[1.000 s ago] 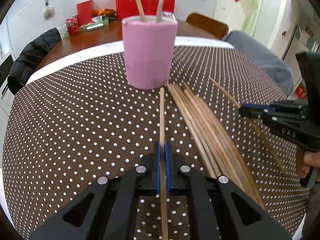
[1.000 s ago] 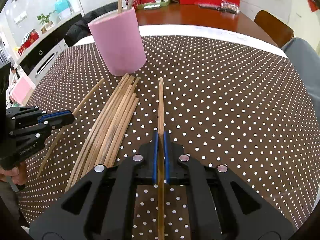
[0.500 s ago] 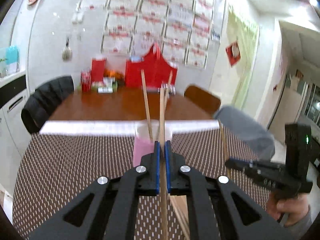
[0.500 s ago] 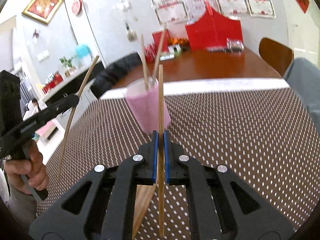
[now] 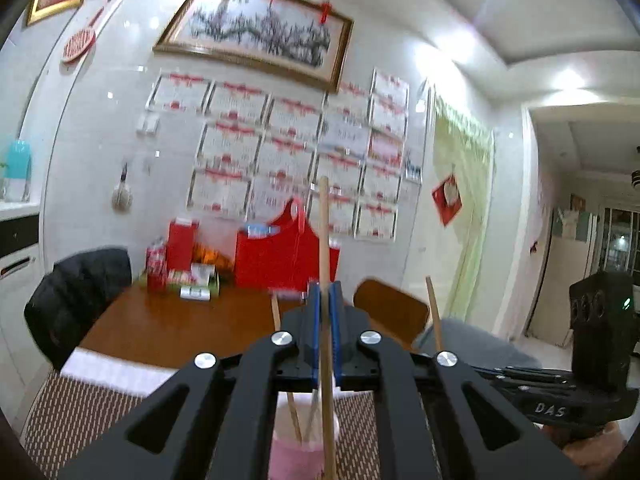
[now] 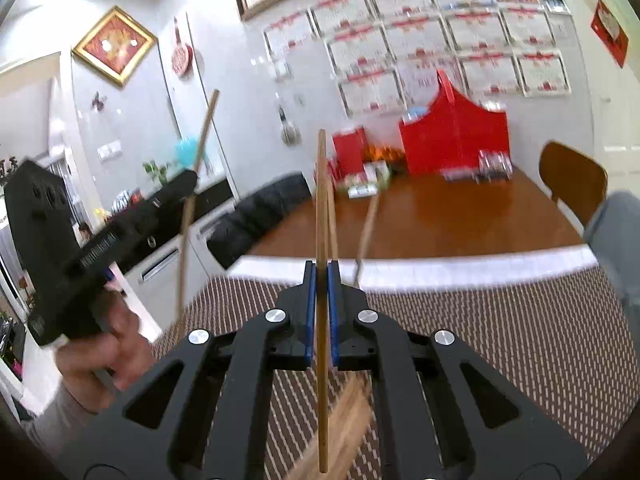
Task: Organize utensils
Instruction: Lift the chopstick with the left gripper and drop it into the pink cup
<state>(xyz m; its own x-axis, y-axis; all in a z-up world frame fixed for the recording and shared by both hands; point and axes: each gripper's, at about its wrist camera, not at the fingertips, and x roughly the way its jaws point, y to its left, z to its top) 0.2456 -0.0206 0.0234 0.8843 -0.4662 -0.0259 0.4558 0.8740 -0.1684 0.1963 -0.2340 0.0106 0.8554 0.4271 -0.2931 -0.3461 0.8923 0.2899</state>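
My left gripper (image 5: 325,312) is shut on one wooden chopstick (image 5: 325,240), held upright above the pink cup (image 5: 298,456), which stands below it with two chopsticks inside. My right gripper (image 6: 321,280) is shut on another wooden chopstick (image 6: 321,200), also upright. The loose bundle of chopsticks (image 6: 344,420) lies on the dotted cloth under it. The left gripper also shows in the right wrist view (image 6: 188,184), with its chopstick (image 6: 200,152). The right gripper shows at the right of the left wrist view (image 5: 500,372).
The brown dotted tablecloth (image 6: 500,340) covers the near table. Behind it is a wooden table (image 6: 440,216) with red boxes (image 6: 452,136) and packets. A wooden chair (image 6: 572,184) stands at the right, a black jacket (image 5: 76,292) on a chair at the left.
Both grippers have lifted their chopsticks off the cloth and tilted them upright. The left one now hangs over the pink cup.
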